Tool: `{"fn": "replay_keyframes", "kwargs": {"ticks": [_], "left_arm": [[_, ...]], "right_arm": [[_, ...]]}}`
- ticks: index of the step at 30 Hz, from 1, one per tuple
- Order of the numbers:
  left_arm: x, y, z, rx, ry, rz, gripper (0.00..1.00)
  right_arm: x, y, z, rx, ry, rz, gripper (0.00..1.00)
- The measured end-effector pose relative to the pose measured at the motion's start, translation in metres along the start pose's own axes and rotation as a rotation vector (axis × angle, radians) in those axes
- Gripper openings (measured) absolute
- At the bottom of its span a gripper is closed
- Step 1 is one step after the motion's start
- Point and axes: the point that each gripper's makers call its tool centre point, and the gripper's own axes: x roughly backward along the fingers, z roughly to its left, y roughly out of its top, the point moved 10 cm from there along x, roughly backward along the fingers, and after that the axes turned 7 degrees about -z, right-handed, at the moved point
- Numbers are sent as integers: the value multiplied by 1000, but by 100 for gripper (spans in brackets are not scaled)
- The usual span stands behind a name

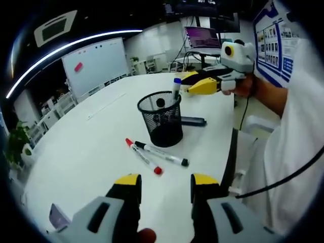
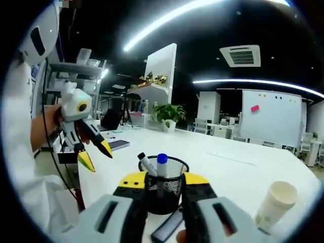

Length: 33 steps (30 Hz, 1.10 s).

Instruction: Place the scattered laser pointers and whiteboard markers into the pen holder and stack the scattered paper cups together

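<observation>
A black mesh pen holder stands on the white table. Over its rim the right gripper hangs with a blue-capped marker clamped upright between its yellow-tipped fingers, the marker's lower end inside the holder. A second, black-tipped pen leans in there beside it.

Just in front of the holder lie two loose markers — one with red ends, one black — crossing near their tops. A dark flat laser pointer lies beside the holder's base.

The left gripper hovers low over the table, fingers apart and empty.

A stack of paper cups lies tilted on the table off to one side.
</observation>
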Motion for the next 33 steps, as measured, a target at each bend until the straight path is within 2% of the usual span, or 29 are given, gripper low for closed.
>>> {"fn": "replay_keyframes", "kwargs": {"ticks": [14,20,26,33], "left_arm": [[-10,-7,4,46,14,-4,40],[-14,-11,5,68,31,-26,40],[-14,-10,11,78,64,-50,39],[-20,-10,10,99,60,-48,39]], "right_arm": [[5,-1,-2,2,-22,12,26],[6,-3,-3,-6,-24,18,26],[4,-5,-1,-6,-16,29,26],[3,-5,-2,-8,-17,29,26]]}}
